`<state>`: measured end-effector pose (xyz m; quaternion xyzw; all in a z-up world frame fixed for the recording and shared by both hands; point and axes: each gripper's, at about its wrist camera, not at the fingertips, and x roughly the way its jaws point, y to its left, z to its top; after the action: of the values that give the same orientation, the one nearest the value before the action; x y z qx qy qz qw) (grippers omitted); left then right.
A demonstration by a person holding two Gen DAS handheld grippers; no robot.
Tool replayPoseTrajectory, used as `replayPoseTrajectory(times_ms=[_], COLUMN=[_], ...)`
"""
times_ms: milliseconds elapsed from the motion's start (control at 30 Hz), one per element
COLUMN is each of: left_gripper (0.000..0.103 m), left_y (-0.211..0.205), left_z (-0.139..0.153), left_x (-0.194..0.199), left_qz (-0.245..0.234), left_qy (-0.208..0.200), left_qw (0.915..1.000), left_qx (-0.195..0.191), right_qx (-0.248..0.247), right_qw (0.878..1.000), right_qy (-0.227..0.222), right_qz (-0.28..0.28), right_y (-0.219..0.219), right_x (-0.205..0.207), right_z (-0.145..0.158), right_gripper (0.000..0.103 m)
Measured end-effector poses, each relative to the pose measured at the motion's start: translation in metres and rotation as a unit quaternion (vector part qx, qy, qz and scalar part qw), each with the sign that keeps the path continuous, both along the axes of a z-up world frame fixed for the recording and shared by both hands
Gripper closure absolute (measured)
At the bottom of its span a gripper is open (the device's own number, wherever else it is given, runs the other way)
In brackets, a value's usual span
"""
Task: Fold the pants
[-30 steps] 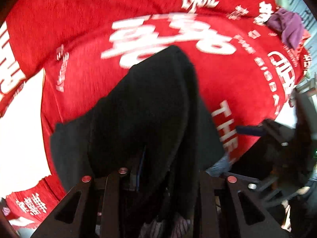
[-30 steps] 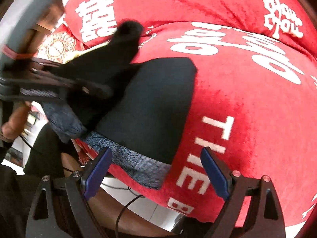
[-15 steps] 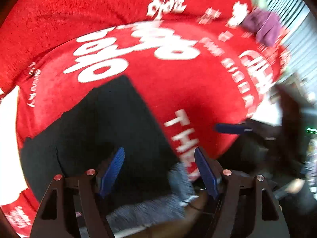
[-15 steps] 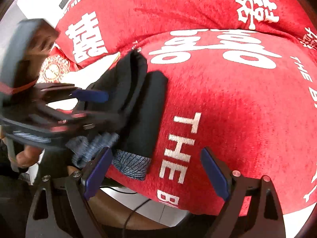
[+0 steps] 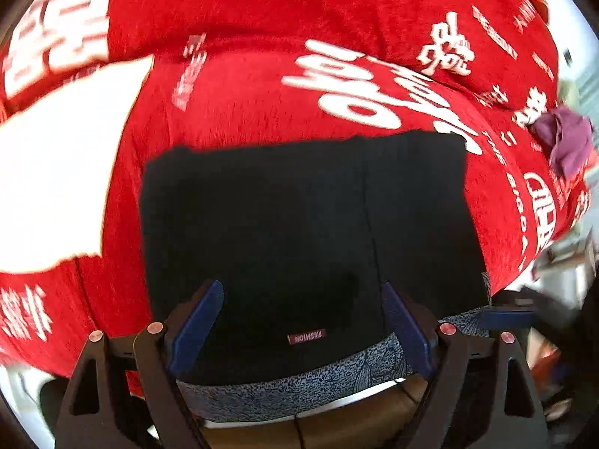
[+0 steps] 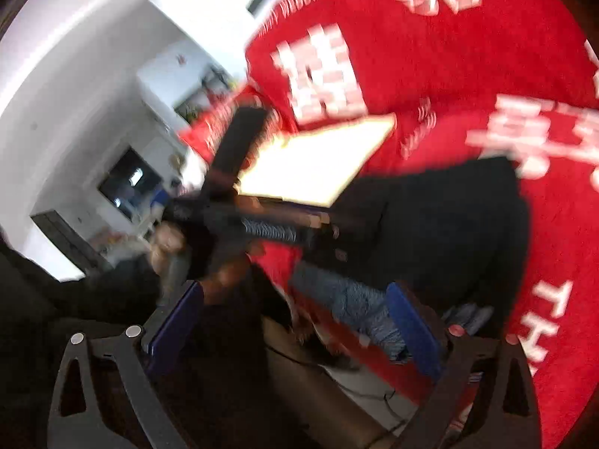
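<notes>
One pair of black pants (image 5: 299, 217), one red printed cloth (image 5: 262, 93), one purple garment (image 5: 565, 142), two hand-held grippers. The left hand-held gripper (image 5: 303, 321) has just been opening; its blue fingers (image 5: 196, 321) stand wide apart over the pants, clamping nothing. The right hand-held gripper (image 6: 295, 321) is also spread wide and empty, its view blurred. The pants lie folded into a flat rectangle on the cloth just ahead of the left fingers, patterned waistband nearest, small label showing. The purple garment sits far right.
</notes>
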<state>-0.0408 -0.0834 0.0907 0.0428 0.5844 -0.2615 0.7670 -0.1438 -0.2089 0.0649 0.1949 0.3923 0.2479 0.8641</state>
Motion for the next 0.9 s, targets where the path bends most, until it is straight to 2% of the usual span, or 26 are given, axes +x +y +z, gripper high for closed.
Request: replayPoseTrajectory(times_ms=[67, 100, 133, 167, 267, 333, 433, 567, 633, 700, 833, 900], left_gripper=[0.016, 0.014, 0.011, 0.002, 0.001, 0.001, 0.001, 0.001, 0.001, 0.001, 0.001, 0.001], left_y=[-0.004, -0.009, -0.015, -0.023, -0.034, -0.031, -0.026, -0.027, -0.026, -0.026, -0.024, -0.023], left_z=[-0.005, -0.009, -0.015, -0.021, -0.031, -0.030, -0.029, -0.029, -0.029, -0.029, -0.029, -0.029], left_x=[-0.005, -0.007, -0.009, -0.013, -0.020, -0.022, -0.022, -0.024, -0.024, -0.023, -0.022, -0.022], left_qz=[0.001, -0.002, -0.007, -0.020, -0.027, -0.020, -0.020, -0.016, -0.014, -0.015, -0.016, -0.017], left_qy=[-0.001, -0.005, -0.011, -0.021, -0.056, -0.057, -0.055, -0.062, -0.061, -0.060, -0.057, -0.060], left_qw=[1.0000, 0.9996, 0.9988, 0.9967, 0.9915, 0.9920, 0.9931, 0.9928, 0.9932, 0.9934, 0.9939, 0.9940], left_qx=[0.008, 0.026, 0.047, 0.076, 0.114, 0.110, 0.101, 0.101, 0.098, 0.097, 0.093, 0.090], right_qx=[-0.048, -0.042, -0.017, -0.008, -0.030, -0.051, -0.076, -0.076, -0.076, -0.051, -0.028, -0.034], right_qw=[0.997, 0.995, 0.996, 0.997, 0.995, 0.995, 0.995, 0.994, 0.993, 0.994, 0.994, 0.993], right_qy=[0.060, 0.088, 0.082, 0.074, 0.086, 0.077, 0.022, -0.014, -0.014, -0.006, 0.011, 0.029], right_qz=[-0.026, -0.030, -0.032, -0.035, -0.036, -0.042, -0.060, -0.075, -0.093, -0.099, -0.102, -0.114], right_y=[0.000, -0.005, -0.010, -0.012, -0.006, -0.001, -0.007, -0.022, -0.030, -0.040, -0.047, -0.049], right_x=[0.014, 0.017, 0.012, 0.009, 0.006, 0.004, 0.005, 0.032, 0.056, 0.077, 0.098, 0.105], right_z=[-0.032, -0.050, -0.054, -0.054, -0.051, -0.035, 0.005, 0.028, 0.030, 0.028, 0.021, 0.009], right_gripper=[0.005, 0.005, 0.005, 0.005, 0.004, 0.004, 0.003, 0.001, 0.001, 0.001, 0.001, 0.001])
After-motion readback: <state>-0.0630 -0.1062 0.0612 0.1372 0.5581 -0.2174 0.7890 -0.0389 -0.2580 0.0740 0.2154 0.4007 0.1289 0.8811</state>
